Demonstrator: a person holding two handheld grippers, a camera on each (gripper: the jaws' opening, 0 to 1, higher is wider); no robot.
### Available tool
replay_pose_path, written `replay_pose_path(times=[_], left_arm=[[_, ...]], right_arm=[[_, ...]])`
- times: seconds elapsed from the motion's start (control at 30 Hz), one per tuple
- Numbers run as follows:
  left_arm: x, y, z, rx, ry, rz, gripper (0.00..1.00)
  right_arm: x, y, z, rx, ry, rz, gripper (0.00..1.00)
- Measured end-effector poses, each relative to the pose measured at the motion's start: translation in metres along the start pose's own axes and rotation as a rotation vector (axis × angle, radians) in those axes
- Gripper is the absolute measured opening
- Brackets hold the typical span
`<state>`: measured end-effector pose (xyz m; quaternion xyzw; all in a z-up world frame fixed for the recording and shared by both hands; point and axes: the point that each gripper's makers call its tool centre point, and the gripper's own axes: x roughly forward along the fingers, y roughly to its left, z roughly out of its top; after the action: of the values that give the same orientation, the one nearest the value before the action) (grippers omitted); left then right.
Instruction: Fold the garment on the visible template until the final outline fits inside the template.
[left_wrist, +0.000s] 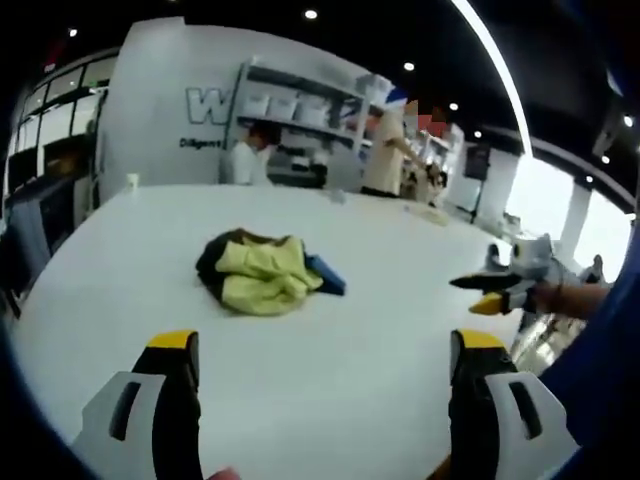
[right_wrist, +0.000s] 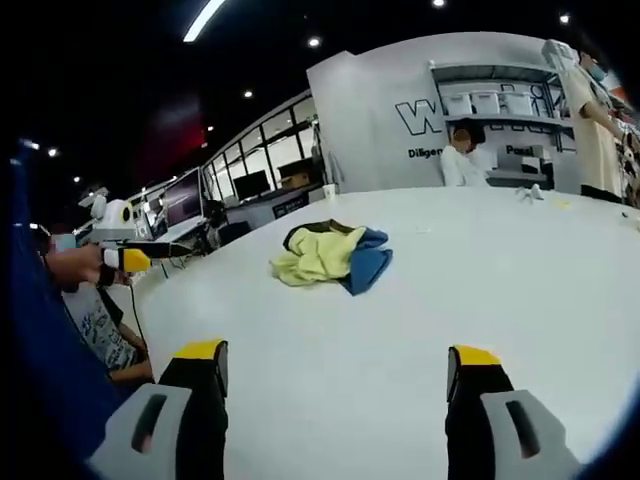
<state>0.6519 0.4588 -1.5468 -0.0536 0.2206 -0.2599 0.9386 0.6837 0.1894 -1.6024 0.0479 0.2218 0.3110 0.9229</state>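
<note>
Yellow-blue garment crumpled on white table, underside hidden; both tools wide, holding nothing.

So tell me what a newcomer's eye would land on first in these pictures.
The crumpled yellow, black and blue garment stands out first, bunched in a heap near the middle of the broad white table. Next come the yellow-tipped jaws of the left gripper and the right gripper, both open and empty, well short of the garment. Behind the table, a grey wall with large lettering and shelves catches the eye.
</note>
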Motion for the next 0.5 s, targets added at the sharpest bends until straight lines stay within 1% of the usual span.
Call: replay_pose_path(times=[0.13,0.2,0.23,0.3,0.4,0.5], left_arm=[[0.001,0.0,-0.001,0.002,0.006,0.001,0.99],[0.001,-0.001,-0.002,0.001,0.01,-0.001,0.99],[0.001,-0.001,-0.002,0.0,0.01,-0.001,0.99],[0.001,0.0,-0.003,-0.004,0.012,-0.001,0.99],[0.001,-0.001,-0.004,-0.005,0.018,-0.001,0.99],[0.003,0.0,-0.004,-0.006,0.021,0.001,0.99]], right_arm=[[0.012,-0.001,0.01,-0.008,-0.007,0.022,0.88],[0.027,-0.006,0.018,-0.017,-0.005,0.049,0.87],[0.029,-0.006,0.019,-0.018,-0.005,0.054,0.86],[0.039,-0.009,0.023,-0.021,0.0,0.083,0.83],[0.057,-0.012,0.037,0.008,-0.022,0.131,0.8],[0.066,-0.014,0.041,0.003,-0.014,0.14,0.78]])
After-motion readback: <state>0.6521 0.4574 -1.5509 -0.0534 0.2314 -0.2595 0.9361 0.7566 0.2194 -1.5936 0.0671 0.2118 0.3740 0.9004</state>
